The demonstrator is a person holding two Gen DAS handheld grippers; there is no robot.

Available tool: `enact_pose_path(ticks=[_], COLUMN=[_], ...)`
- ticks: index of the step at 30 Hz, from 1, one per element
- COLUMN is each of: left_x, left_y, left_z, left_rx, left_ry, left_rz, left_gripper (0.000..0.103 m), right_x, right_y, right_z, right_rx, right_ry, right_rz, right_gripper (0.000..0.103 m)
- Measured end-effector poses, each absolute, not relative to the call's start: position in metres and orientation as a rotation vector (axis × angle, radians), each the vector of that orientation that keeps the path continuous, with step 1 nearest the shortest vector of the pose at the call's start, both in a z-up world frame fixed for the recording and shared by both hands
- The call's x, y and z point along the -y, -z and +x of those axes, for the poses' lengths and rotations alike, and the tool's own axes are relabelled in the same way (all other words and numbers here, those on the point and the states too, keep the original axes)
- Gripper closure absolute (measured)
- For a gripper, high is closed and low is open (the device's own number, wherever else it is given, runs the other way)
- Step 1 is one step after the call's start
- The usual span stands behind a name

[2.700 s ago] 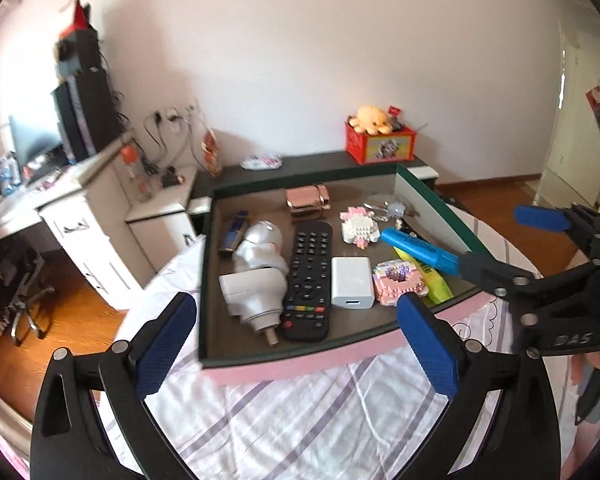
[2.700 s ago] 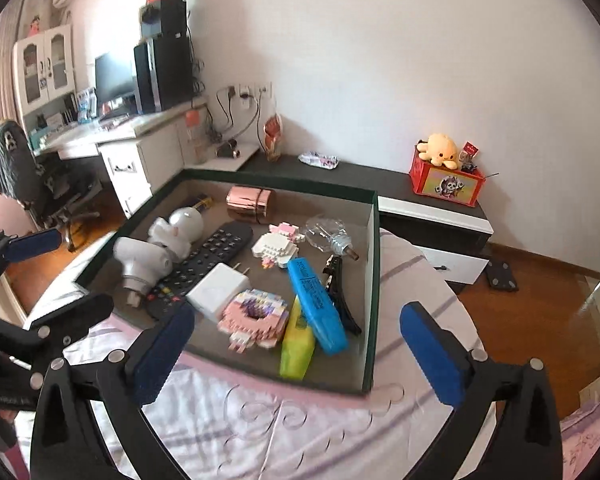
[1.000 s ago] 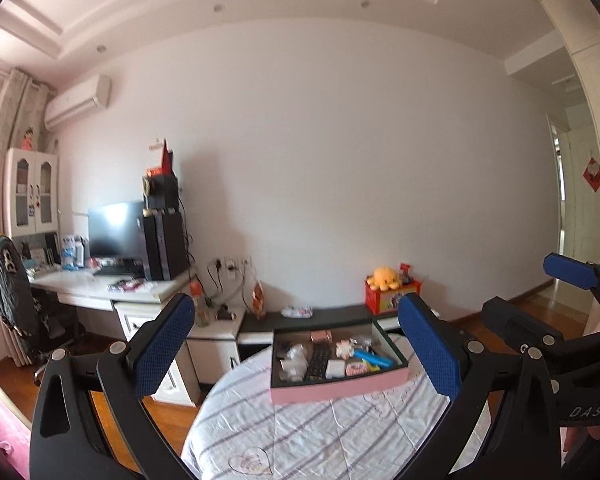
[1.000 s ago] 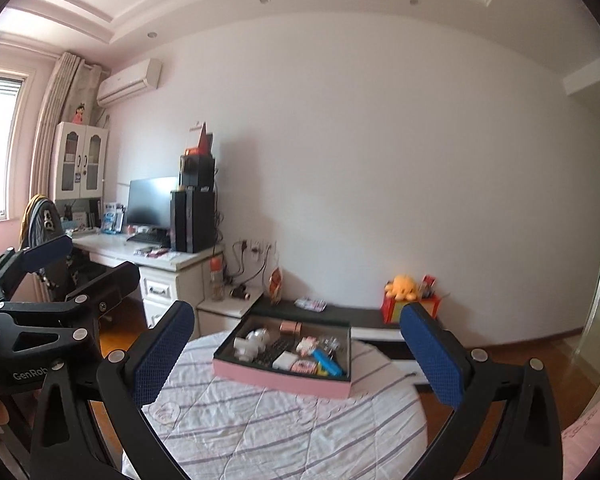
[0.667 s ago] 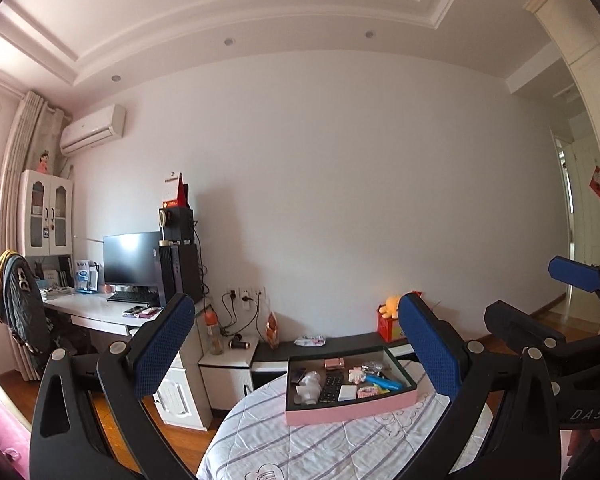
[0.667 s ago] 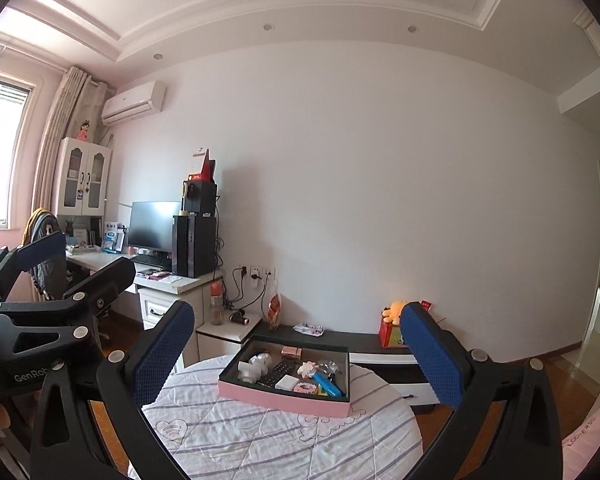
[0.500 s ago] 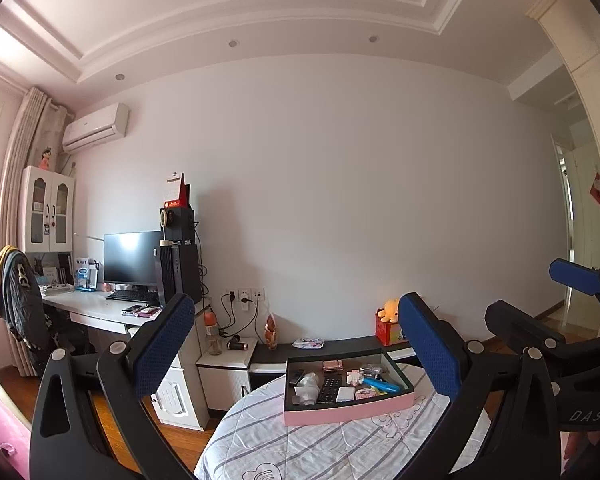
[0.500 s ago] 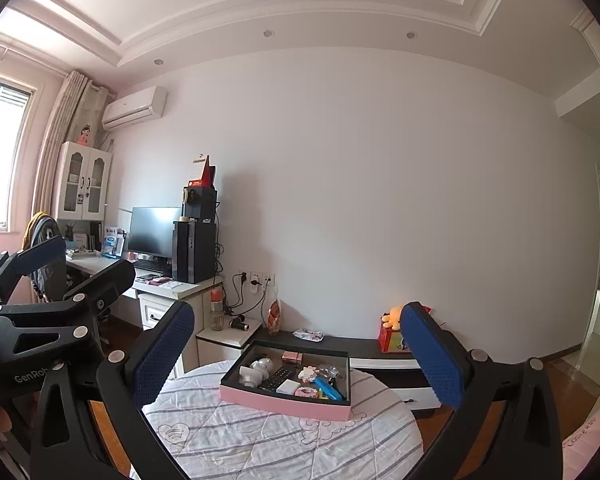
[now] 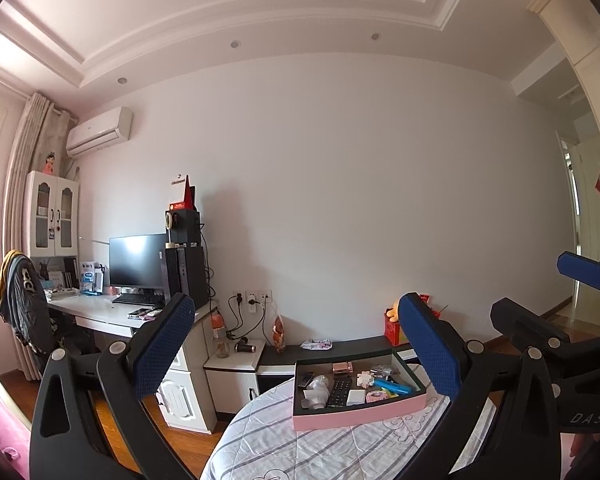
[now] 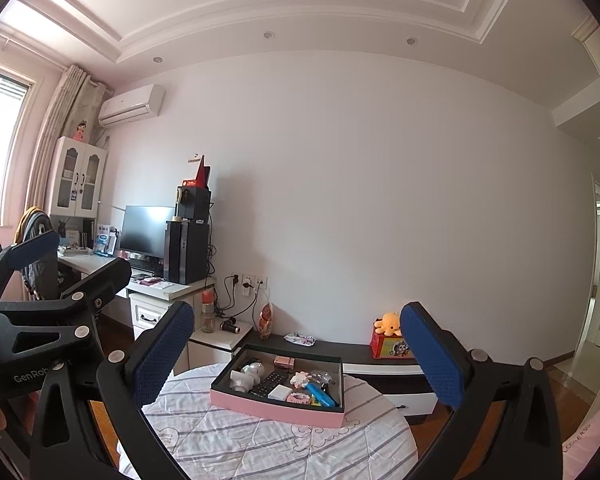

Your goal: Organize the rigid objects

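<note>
A pink-sided box (image 9: 360,415) with a dark inside stands on a round table (image 9: 300,448) with a striped cloth; it also shows in the right wrist view (image 10: 276,407). In it lie a black remote (image 9: 339,393), a white charger (image 9: 357,397), a blue marker (image 9: 392,385), a white robot toy (image 9: 315,391) and other small things. My left gripper (image 9: 296,352) is open and empty, raised far back from the box. My right gripper (image 10: 296,352) is open and empty too, equally far back. Each gripper shows at the edge of the other's view.
A white desk (image 9: 112,316) with a monitor (image 9: 138,262) and a black computer tower (image 9: 186,274) stands at left. A low dark cabinet (image 10: 352,350) behind the table carries a red box with a yellow plush (image 10: 389,338). A doorway (image 9: 580,240) is at right.
Both grippers have pulled far back and up from the box, which was close below them 2.7 s ago. The box now looks small. Both jaws stayed open.
</note>
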State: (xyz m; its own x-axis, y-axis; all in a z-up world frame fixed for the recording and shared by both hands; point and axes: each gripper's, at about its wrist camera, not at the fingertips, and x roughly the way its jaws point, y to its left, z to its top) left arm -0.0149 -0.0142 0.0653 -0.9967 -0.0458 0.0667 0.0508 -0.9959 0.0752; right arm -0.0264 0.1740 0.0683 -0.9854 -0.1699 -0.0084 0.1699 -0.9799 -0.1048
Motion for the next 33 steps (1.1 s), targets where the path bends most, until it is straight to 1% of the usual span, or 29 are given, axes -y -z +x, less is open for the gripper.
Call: enact_pose_path(ticks=[16,33], left_x=[0.013,0.017], left_y=[-0.06,-0.059], left_z=[-0.033,-0.031], left_rx=[0.116,0.116], left_ry=[3.091,3.076], left_rz=[-0.062,-0.077], left_gripper=[0.0,0.0], right_x=[-0.178,-0.178], right_y=[-0.063,-0.061], right_z=[-0.042,-0.043], right_rx=[-0.159,-0.161], right_ry=[2.971,2.969], right_rz=[0.029,0.031], right_gripper=[0.0,0.0])
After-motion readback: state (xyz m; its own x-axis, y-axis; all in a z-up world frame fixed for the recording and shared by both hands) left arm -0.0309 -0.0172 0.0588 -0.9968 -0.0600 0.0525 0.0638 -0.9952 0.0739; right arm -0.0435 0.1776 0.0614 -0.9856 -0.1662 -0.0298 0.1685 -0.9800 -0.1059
